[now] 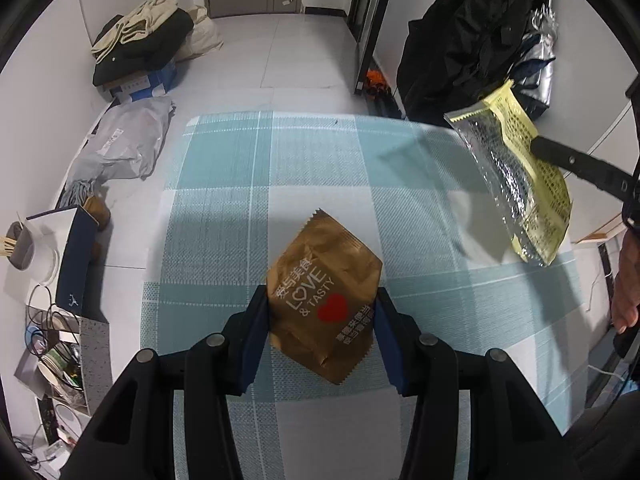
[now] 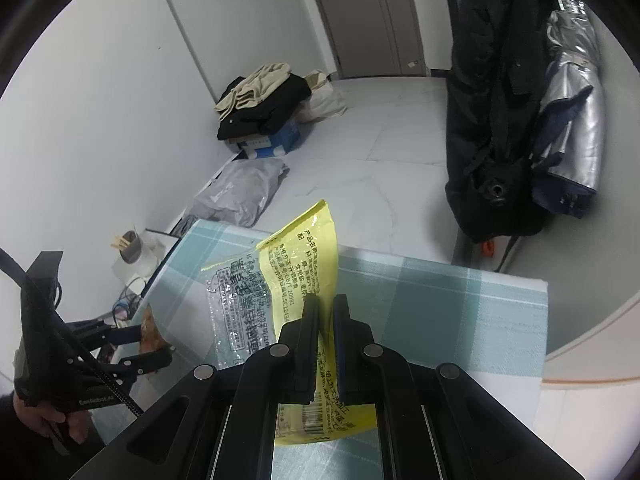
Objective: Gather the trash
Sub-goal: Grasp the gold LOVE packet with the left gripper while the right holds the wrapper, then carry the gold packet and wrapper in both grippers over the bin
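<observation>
A brown snack wrapper (image 1: 324,300) printed "LOVE & TASTY" with a red heart is between the fingers of my left gripper (image 1: 322,312), which is shut on it just above the teal checked tablecloth (image 1: 280,168). My right gripper (image 2: 326,320) is shut on a yellow and clear plastic wrapper (image 2: 280,280) and holds it up in the air above the table. In the left wrist view that yellow wrapper (image 1: 516,176) hangs at the right with a black finger (image 1: 576,164) across it. In the right wrist view my left gripper (image 2: 148,340) with the brown wrapper (image 2: 150,332) shows at the lower left.
A black coat (image 2: 496,100) and a silver bag (image 2: 572,120) hang at the right. On the floor by the wall are a pile of clothes on a blue box (image 1: 140,48), a grey plastic bag (image 1: 120,140), a cup with sticks (image 1: 18,244) and cluttered boxes (image 1: 60,352).
</observation>
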